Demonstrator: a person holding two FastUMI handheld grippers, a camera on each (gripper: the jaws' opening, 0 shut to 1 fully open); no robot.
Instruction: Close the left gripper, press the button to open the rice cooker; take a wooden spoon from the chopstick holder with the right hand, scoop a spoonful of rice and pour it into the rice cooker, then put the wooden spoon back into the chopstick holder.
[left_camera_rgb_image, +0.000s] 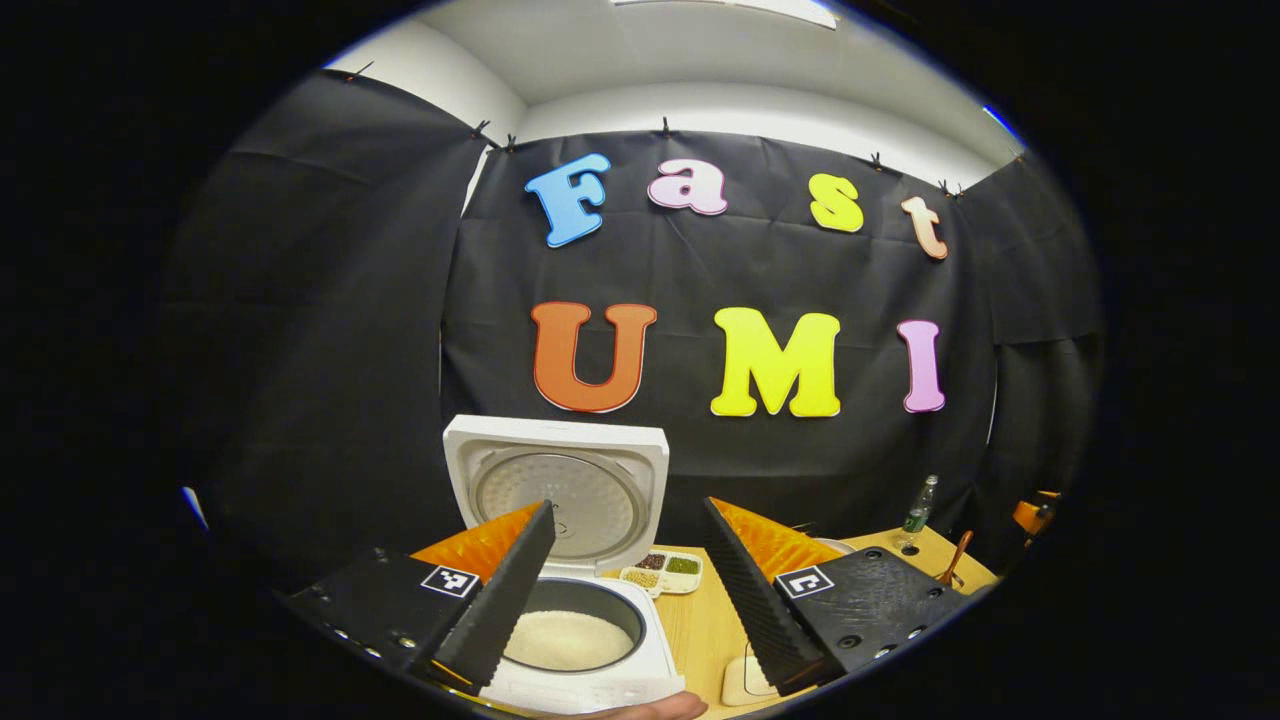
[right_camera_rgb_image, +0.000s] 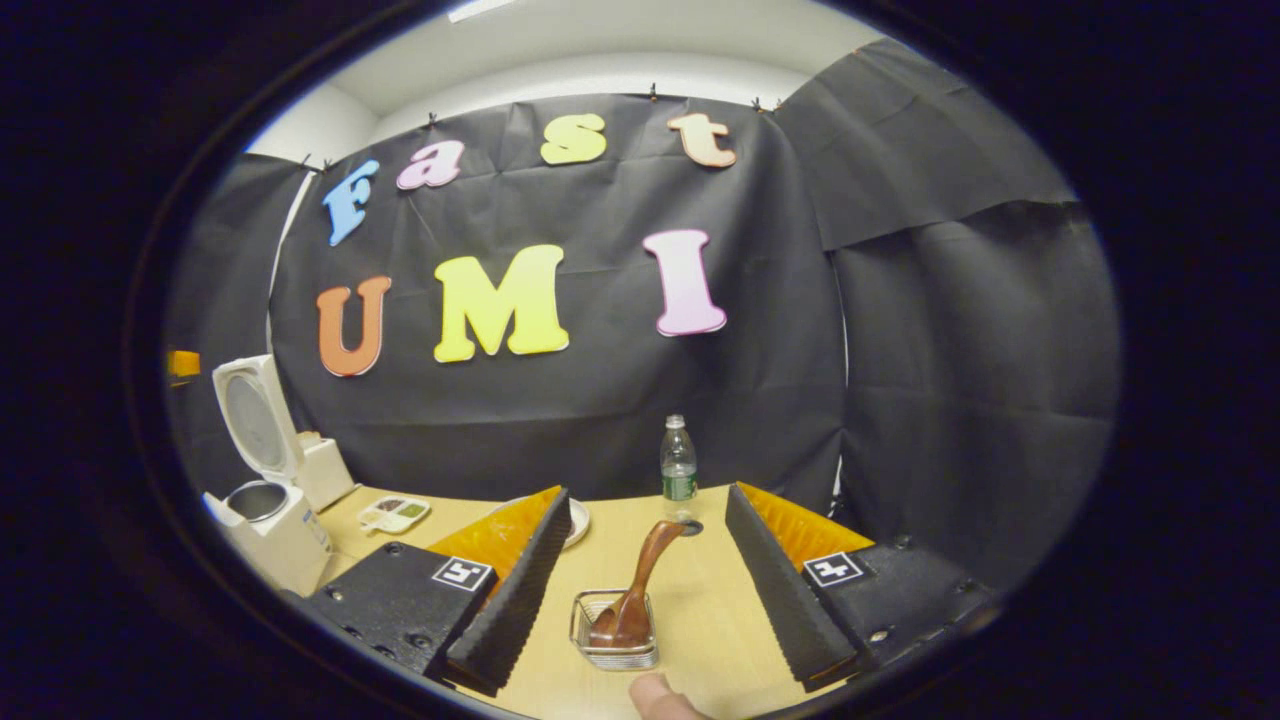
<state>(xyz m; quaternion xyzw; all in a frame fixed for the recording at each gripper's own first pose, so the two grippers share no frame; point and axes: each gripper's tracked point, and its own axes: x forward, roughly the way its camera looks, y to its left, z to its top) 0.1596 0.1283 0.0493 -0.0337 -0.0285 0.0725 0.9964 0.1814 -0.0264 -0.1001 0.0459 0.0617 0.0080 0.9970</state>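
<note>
The white rice cooker (left_camera_rgb_image: 560, 560) stands with its lid up, and white rice (left_camera_rgb_image: 566, 638) lies in its inner pot. My left gripper (left_camera_rgb_image: 628, 590) hangs open just above and in front of the pot, its fingers either side of it. In the right gripper view the cooker (right_camera_rgb_image: 268, 500) sits at the far left of the table. A wooden spoon (right_camera_rgb_image: 635, 595) stands bowl-down in a small wire chopstick holder (right_camera_rgb_image: 612, 630), handle leaning up and right. My right gripper (right_camera_rgb_image: 640, 590) is open, with its fingers apart on both sides of the holder and not touching the spoon.
A divided dish of grains (left_camera_rgb_image: 663, 572) sits behind the cooker, also seen as the dish (right_camera_rgb_image: 393, 514). A plastic water bottle (right_camera_rgb_image: 678, 470) stands at the table's back. A white plate (right_camera_rgb_image: 577, 520) lies near it. A fingertip (right_camera_rgb_image: 660, 697) shows at the bottom edge.
</note>
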